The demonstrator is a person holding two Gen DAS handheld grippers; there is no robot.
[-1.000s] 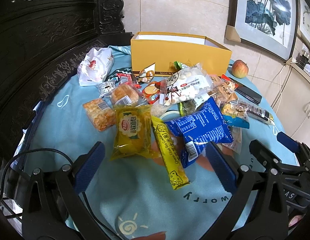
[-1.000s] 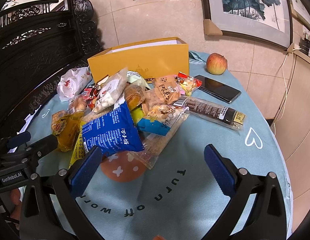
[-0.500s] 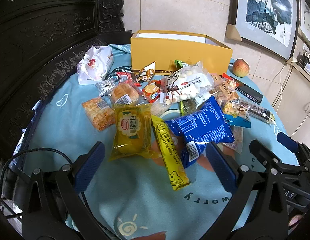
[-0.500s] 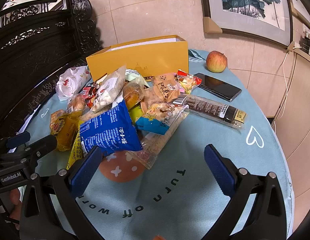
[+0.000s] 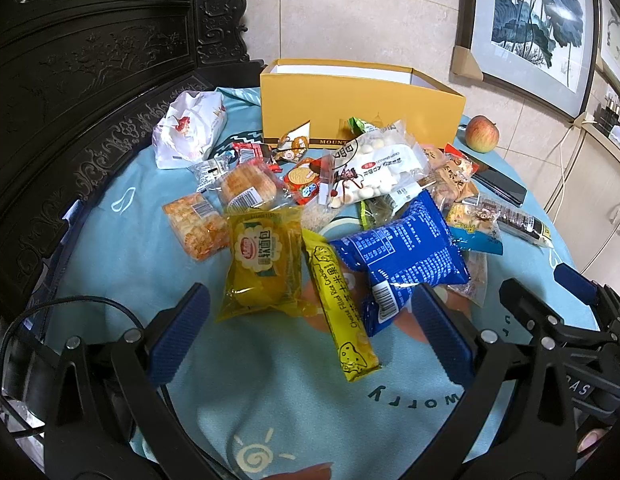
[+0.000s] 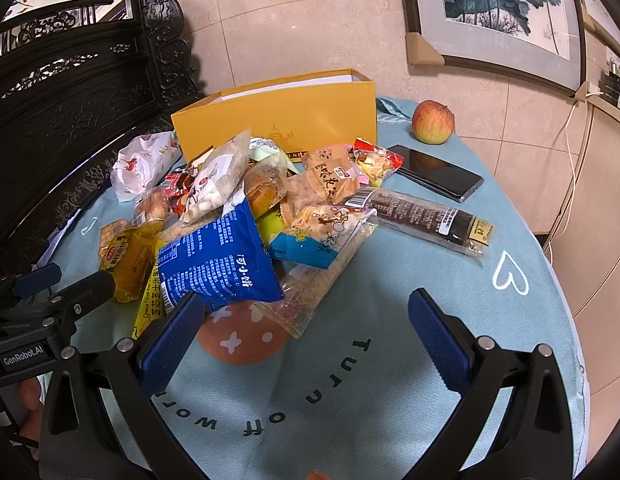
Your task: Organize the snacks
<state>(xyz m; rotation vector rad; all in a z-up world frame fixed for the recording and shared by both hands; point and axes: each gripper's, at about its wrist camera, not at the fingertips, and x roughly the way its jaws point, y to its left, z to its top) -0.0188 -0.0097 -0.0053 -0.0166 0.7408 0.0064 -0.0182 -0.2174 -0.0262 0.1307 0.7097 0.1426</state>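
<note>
A pile of wrapped snacks lies on the round table in front of an open yellow box (image 5: 361,108), which also shows in the right wrist view (image 6: 278,120). Nearest are a yellow bread pack (image 5: 264,264), a long yellow cheese cracker stick (image 5: 337,308) and a blue bag (image 5: 405,256), also in the right wrist view (image 6: 218,264). A dark long bar (image 6: 425,216) lies to the right. My left gripper (image 5: 310,336) is open and empty just before the pile. My right gripper (image 6: 306,336) is open and empty, its left finger beside the blue bag.
A light blue tablecloth (image 6: 349,400) covers the table. A black phone (image 6: 437,172) and an apple (image 6: 433,122) lie at the far right. A white bag (image 5: 190,136) lies far left. A dark carved wooden screen (image 5: 90,60) stands behind on the left.
Both grippers have moved slightly forward toward the pile. Both stay open and empty; the snacks have not moved.
</note>
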